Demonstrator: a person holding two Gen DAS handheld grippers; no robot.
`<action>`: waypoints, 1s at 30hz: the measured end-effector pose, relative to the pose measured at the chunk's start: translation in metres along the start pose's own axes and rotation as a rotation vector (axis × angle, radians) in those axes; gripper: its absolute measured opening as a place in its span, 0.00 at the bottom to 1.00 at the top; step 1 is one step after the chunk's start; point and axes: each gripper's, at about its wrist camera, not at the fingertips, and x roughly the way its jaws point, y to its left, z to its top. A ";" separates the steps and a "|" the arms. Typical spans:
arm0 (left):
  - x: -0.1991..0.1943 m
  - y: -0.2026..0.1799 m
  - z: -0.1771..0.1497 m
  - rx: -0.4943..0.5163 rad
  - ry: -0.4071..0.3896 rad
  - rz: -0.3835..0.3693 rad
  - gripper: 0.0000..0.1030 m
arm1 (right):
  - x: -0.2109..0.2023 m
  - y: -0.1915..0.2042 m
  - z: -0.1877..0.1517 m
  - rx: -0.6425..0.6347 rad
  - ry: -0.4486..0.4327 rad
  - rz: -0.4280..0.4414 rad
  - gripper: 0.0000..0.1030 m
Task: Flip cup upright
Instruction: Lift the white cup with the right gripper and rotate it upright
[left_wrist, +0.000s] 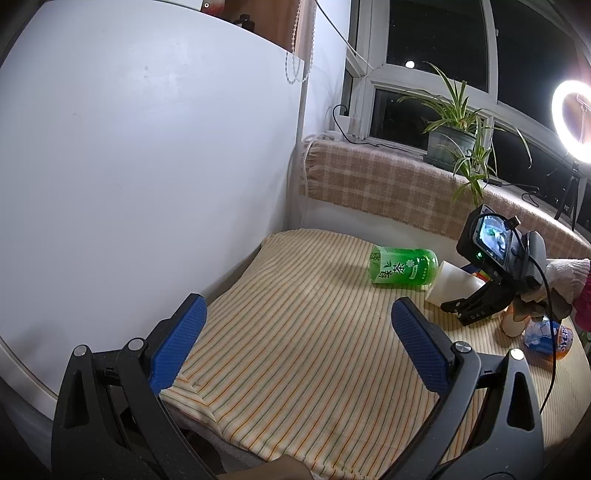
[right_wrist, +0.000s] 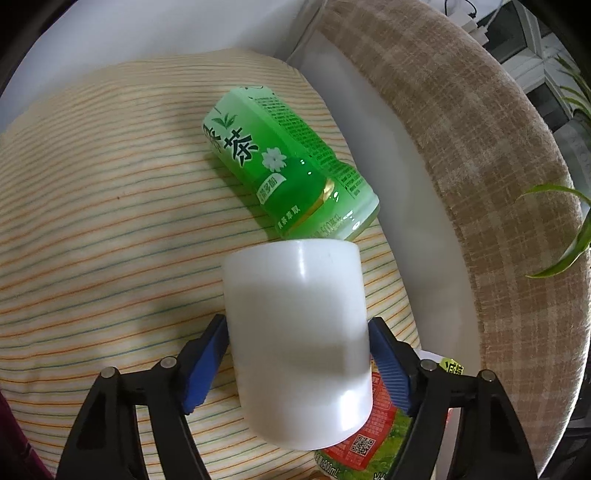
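A white plastic cup (right_wrist: 299, 332) is held between the blue pads of my right gripper (right_wrist: 297, 363), which is shut on its sides; the cup is tilted, its closed base pointing away from the camera toward a green bottle. In the left wrist view the cup (left_wrist: 452, 282) shows on its side at the right, with the right gripper (left_wrist: 476, 306) on it. My left gripper (left_wrist: 295, 339) is open and empty, low over the striped cloth (left_wrist: 295, 350), well left of the cup.
A green tea bottle (right_wrist: 288, 162) lies on its side just beyond the cup, also in the left wrist view (left_wrist: 404, 267). A red-labelled bottle (right_wrist: 365, 435) lies under the cup. An orange bottle (left_wrist: 550, 338) lies at the right. White wall at left, plaid-covered sill (left_wrist: 388, 181) with a potted plant (left_wrist: 454, 136) behind.
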 end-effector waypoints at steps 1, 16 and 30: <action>0.000 0.000 0.000 0.000 -0.001 0.000 0.99 | 0.000 0.001 0.000 -0.001 -0.001 -0.002 0.75; -0.006 -0.008 -0.003 0.019 -0.020 -0.037 0.99 | -0.046 0.013 -0.023 0.067 -0.102 -0.001 0.74; 0.001 -0.049 -0.009 0.079 -0.014 -0.136 0.99 | -0.130 0.023 -0.125 0.475 -0.338 0.192 0.73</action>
